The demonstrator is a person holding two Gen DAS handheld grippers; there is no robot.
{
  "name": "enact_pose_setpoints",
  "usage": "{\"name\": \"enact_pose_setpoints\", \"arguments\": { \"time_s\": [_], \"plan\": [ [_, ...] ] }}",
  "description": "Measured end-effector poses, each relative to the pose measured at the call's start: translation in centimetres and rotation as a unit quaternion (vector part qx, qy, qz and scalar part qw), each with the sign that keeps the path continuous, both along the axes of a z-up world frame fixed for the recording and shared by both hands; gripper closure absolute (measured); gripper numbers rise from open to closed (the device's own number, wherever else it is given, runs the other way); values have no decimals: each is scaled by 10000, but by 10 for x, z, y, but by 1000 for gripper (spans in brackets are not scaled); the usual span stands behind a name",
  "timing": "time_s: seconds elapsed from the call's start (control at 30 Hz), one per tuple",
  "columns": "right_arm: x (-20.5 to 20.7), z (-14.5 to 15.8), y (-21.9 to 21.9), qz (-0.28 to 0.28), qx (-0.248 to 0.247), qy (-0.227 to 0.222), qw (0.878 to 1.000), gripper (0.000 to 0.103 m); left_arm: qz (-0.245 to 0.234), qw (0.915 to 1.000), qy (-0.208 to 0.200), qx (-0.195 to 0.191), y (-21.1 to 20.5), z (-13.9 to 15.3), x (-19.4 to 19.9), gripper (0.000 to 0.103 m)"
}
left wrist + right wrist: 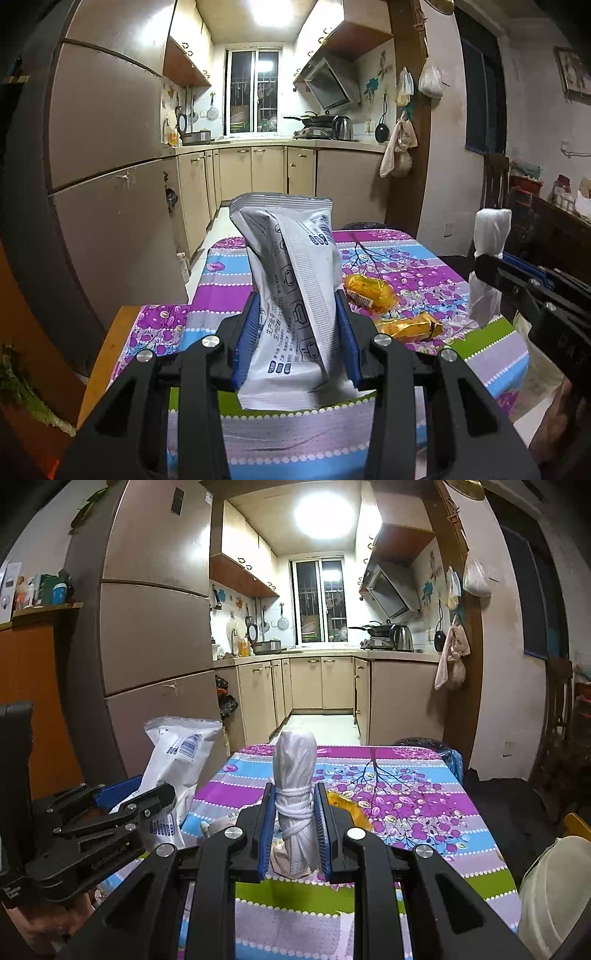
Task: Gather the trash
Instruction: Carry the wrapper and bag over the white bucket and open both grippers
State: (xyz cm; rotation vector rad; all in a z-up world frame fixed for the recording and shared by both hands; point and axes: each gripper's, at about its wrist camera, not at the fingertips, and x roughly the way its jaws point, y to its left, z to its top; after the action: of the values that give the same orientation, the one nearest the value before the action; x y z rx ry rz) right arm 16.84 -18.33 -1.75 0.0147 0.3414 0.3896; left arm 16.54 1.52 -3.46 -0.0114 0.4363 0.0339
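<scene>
Beyond the worktop (229, 280), a narrow kitchen with beige cabinets and a barred window fills the upper middle of both views. A striped, flowered cloth in purple, blue, grey and green covers the worktop.

At the lower centre of the left wrist view, the left hand-held gripper (295, 332) is clenched on a white snack packet (295, 266); its ribbed blue pads (245, 332) press both sides of the crinkled foil, which stands up tilted with its crimped end at the top. The same packet shows at the left of the right wrist view (177, 760).

At the lower centre of the right wrist view, the right hand-held gripper (294, 819) grasps a white bundle (295, 775), a soft rounded roll tied about its middle with white cord, held upright between narrowly set pads. It appears at the right edge of the left wrist view too (489, 254).

Two glossy yellow wrappers (369, 291) lie crumpled on the cloth just right of the packet, near each other. The far half of the worktop is bare cloth. A dark bin liner (424, 744) sits past the far right corner.
</scene>
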Motion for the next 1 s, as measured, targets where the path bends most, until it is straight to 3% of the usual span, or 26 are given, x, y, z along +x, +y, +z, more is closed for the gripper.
{"name": "enact_pose_setpoints", "arguments": {
  "time_s": [0.3, 0.57, 0.7, 0.8, 1.0],
  "plan": [
    [-10, 12, -31, -398, 32, -39, 9992, 82, -418, 9991, -113, 10, -34, 18, 11, 65],
    [-27, 39, -143, -1581, -77, -23, 9874, 81, -1542, 9878, -206, -49, -134, 46, 38, 65],
    [-34, 45, -219, -2202, -72, 231, 9752, 82, -2340, 9721, -81, -119, -202, 53, 44, 65],
    [-39, 46, -280, -2610, 18, 558, 9637, 81, -2979, 9543, 210, -68, -259, 51, 54, 65],
    [-35, 25, -374, -2967, 321, 1391, 9443, 81, -4003, 9083, 1209, 102, -365, 24, 82, 65]
  ]
}}
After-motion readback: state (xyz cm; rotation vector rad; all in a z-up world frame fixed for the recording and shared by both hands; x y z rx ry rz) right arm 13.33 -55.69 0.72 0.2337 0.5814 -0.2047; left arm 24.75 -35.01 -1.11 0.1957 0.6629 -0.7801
